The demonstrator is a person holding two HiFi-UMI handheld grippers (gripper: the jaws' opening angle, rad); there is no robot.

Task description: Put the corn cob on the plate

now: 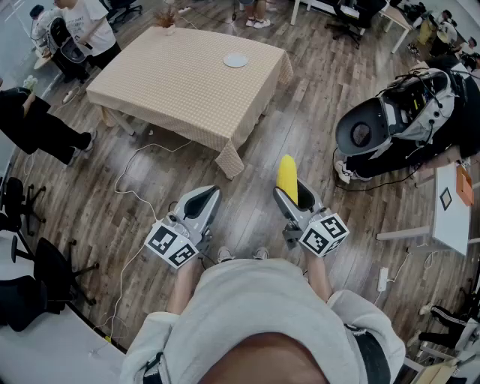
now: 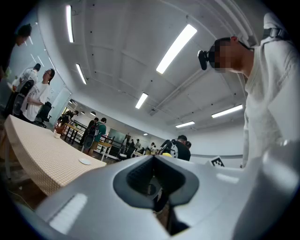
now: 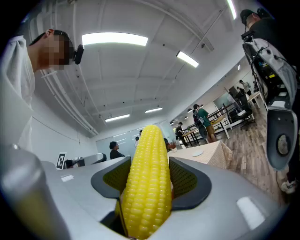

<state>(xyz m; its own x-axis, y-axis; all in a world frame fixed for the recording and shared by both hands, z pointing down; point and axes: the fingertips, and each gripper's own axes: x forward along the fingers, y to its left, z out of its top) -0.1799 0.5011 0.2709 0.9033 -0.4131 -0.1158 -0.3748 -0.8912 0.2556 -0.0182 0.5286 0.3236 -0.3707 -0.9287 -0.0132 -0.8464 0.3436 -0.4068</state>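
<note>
Gripping the grippers from behind, the person's hands are mostly hidden under the marker cubes, and only forearms show from a pale knitted top that fills the near edge of the head view. Each cube bears black-and-white square patterns. The left gripper has smooth grey-white shells. Its dark ribbed pads are pressed together, with only a thin seam and a hollow recess between them, and they hold nothing.

The right gripper pinches the corn cob lengthwise. The right gripper view shows the pads against both sides of the cob, its blunt tip poking out past the jaws and its lower end sunk out of sight between them. The cob is bright yellow, with neat rows of small rounded kernels. It is in the air over the floor, well short of the table.

Two shoe tips peek out below the grippers on grey-brown wood planks, where a thin white cable loops away.

Further on stands a square table under a beige checked cloth that hangs over its edges. The plate, small, round and white, lies near the table's far right corner. A little pot with a brownish plant sits at the far left corner, too small to make out well.

Beyond, people stand at the left, partly cut off. A rounded black-and-white machine sits at the right.
</note>
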